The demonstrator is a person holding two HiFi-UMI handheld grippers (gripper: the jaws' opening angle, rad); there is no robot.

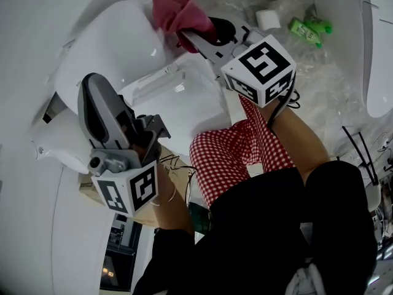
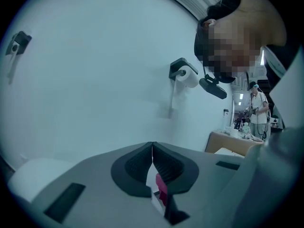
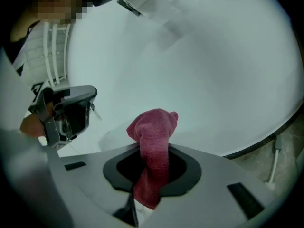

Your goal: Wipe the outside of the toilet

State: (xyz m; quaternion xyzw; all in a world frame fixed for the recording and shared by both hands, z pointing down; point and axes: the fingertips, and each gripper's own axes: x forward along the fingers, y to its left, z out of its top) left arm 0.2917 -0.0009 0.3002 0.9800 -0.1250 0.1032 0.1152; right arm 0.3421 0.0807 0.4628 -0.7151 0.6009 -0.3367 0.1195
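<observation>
The white toilet [image 1: 116, 48] fills the upper left of the head view. A pink-red cloth [image 1: 175, 8] is bunched against its top, and my right gripper [image 1: 187, 37] is shut on it. In the right gripper view the cloth [image 3: 154, 146] stands up from between the jaws, close to the toilet's curved white surface [image 3: 218, 75]. My left gripper [image 1: 92, 83] hovers lower left, beside the toilet's side, pointing up. Seen from the left gripper view, my left gripper [image 2: 152, 148] has its jaws pressed together with nothing between them, facing a white wall.
Green bottles [image 1: 310, 29] and a small white box [image 1: 268, 19] lie on the speckled floor at top right. A white fixture [image 1: 377, 48] stands at the right edge. A toilet-paper holder [image 2: 183, 75] hangs on the wall; a person [image 2: 259, 113] stands far off.
</observation>
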